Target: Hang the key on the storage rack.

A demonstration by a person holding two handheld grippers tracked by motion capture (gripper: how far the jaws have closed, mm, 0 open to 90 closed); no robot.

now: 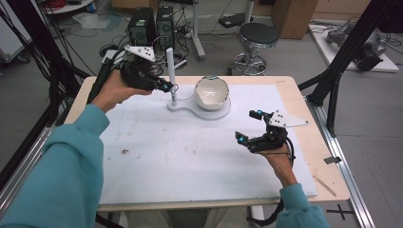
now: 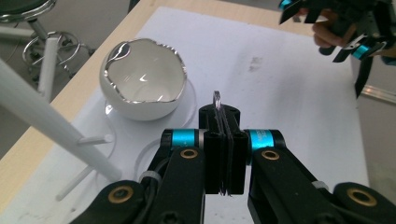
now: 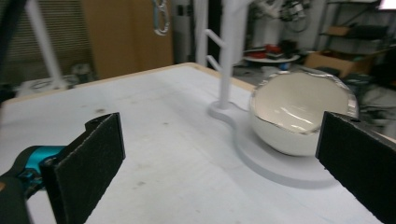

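Observation:
My left gripper is shut on a thin metal ring, whose top edge pokes out above the pads. It hovers beside the upright white post of a stand with short side pegs. A white, silver-rimmed bowl rests on the stand's flat base. My right gripper sits low at the right of the table, pads wide apart with nothing between them, and faces the bowl and post.
A white mat covers most of the wooden table. Behind the table stand a black stool and computer towers with cables on the floor. Black frame bars rise at both sides.

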